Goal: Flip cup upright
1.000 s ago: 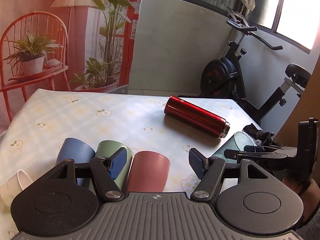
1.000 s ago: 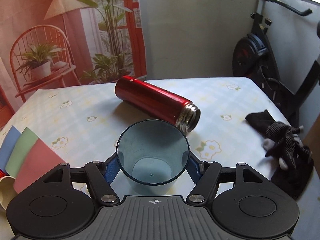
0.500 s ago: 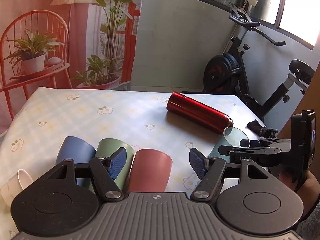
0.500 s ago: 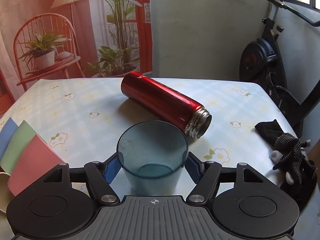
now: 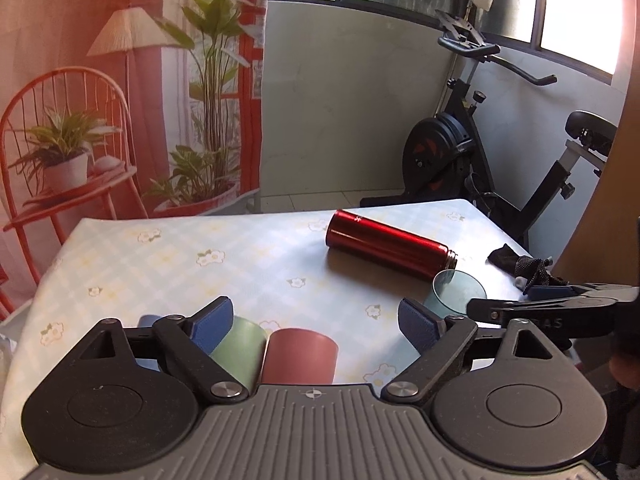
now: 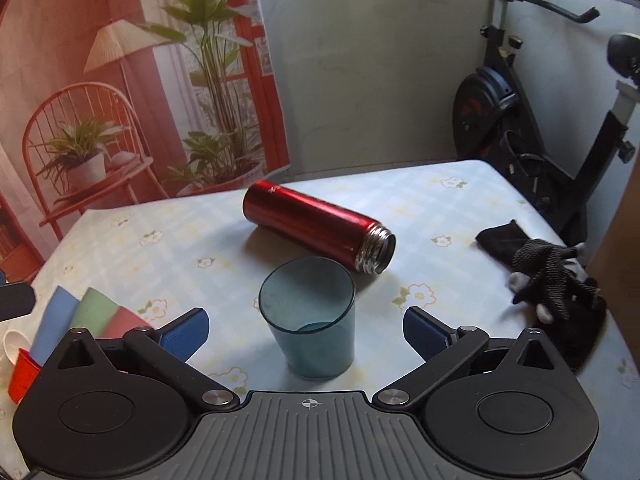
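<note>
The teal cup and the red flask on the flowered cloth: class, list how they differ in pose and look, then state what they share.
Pose: the teal cup stands upright, mouth up; the red flask lies on its side.
Look: the teal cup is see-through and short; the red flask is opaque, glossy and long.
Mouth: the teal cup has a plain rim; the red flask has a threaded silver neck.
Shared: both are open, uncapped and rest on the table, untouched by the tongs.

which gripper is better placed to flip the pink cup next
Left. The left gripper is open with the upside-down pink cup right between its fingers; the right gripper sits open around the upright teal cup.
</note>
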Tool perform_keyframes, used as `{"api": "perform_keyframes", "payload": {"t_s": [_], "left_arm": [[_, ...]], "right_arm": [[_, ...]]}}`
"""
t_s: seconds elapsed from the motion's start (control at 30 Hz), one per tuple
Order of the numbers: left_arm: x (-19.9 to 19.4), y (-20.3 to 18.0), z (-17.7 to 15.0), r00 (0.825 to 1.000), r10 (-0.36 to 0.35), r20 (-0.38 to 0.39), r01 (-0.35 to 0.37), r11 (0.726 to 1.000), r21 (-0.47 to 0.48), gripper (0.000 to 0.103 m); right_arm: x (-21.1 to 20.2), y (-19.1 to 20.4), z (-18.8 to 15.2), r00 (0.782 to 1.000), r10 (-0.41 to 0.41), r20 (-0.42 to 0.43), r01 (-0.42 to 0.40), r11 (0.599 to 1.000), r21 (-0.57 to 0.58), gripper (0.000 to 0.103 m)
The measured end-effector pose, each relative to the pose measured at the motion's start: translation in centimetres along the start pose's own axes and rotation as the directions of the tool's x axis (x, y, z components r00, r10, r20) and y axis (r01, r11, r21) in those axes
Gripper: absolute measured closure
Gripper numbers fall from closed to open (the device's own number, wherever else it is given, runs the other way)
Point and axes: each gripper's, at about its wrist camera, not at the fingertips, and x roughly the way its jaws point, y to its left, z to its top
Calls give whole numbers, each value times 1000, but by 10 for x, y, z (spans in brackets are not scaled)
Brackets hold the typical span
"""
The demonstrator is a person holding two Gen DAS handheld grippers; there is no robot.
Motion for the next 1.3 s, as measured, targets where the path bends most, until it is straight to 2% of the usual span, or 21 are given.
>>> {"api": "perform_keyframes", "payload": {"t_s": [0.27,0.5,0.7,1.3], "left_arm": [[-27,-7,12,998,-34,62,33,999,16,7],[-48,-11,16,993,-65,96,61,997,38,7],[-59,-16,15,991,-80,111,73,995,71,6],[-66,-16,12,991,-66,118,59,997,58,6]], "right_arm": [[-68,19,8,996,-18,83,20,999,-27,0],[-103,28,11,993,-36,109,39,999,-28,0],[-114,30,8,994,-50,93,52,999,-14,0],[-119,25,3,993,-82,79,84,996,-19,0]]}}
